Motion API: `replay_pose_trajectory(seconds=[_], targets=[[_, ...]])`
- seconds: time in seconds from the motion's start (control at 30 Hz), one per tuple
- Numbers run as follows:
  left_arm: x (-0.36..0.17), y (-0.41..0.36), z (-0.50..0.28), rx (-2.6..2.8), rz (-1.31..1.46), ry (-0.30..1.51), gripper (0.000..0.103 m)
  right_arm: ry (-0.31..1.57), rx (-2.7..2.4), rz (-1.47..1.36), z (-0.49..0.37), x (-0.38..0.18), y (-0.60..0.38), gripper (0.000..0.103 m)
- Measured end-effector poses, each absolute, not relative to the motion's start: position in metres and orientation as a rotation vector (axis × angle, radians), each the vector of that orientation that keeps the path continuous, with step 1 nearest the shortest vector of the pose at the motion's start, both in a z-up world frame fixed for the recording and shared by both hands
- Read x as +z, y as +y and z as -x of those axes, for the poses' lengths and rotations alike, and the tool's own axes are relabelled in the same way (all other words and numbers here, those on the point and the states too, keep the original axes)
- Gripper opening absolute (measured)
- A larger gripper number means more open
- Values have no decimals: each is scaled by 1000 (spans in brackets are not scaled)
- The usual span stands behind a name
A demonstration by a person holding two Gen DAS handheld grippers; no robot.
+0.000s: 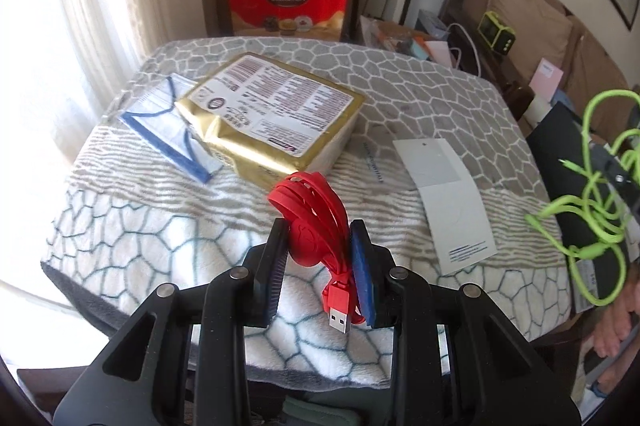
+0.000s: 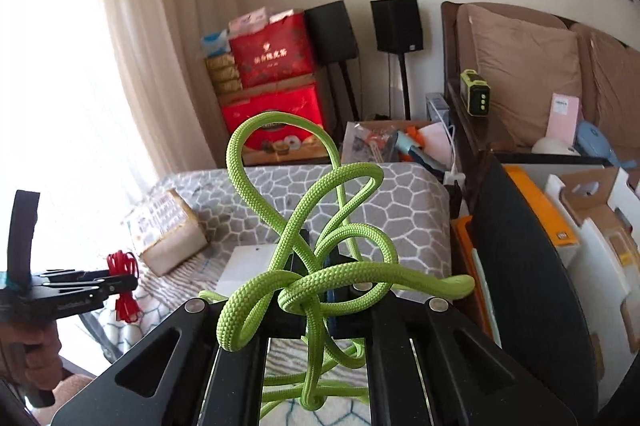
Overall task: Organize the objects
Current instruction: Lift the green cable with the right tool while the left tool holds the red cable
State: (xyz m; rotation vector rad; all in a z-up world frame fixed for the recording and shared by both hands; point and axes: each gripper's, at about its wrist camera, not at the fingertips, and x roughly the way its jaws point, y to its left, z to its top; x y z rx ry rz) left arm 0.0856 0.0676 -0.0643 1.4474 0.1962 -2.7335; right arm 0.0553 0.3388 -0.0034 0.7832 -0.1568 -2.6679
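while clamped between left jaws, red cable (image 1: 316, 210), green cord (image 2: 312, 266) in right jaws

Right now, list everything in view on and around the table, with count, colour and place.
red cable: one, red, coiled, between the left fingers
green cord: one, lime, tangled, in the right fingers
gold package: one, gold, mid-table
face mask: one, white and blue, left of the package
white card: one, white, right side
blanket: one, grey-white, covering the table
left gripper: black, shut on the cable
right gripper: black, shut on the cord
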Motion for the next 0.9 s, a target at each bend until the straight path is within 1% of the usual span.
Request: replay_pose_trajectory(seconds=[0.17, 0.3, 0.43, 0.6, 0.9], targets=[[-57, 68, -95, -2731, -1387, 178, 28, -179, -2665, -758, -74, -5, 357, 5], [-55, 74, -101, -2731, -1362, 204, 28, -122, -2666, -745, -80, -2, 362, 5], [-53, 80, -107, -2737, -1343, 203, 28, -162, -2661, -723, -84, 4, 372, 5], [-46, 85, -110, -2754, -1279, 152, 28, -171, -2692, -659, -91, 20, 389, 5], [-26, 87, -108, -2777, -1154, 168, 28, -226, -2738, -615, -96, 36, 420, 5]])
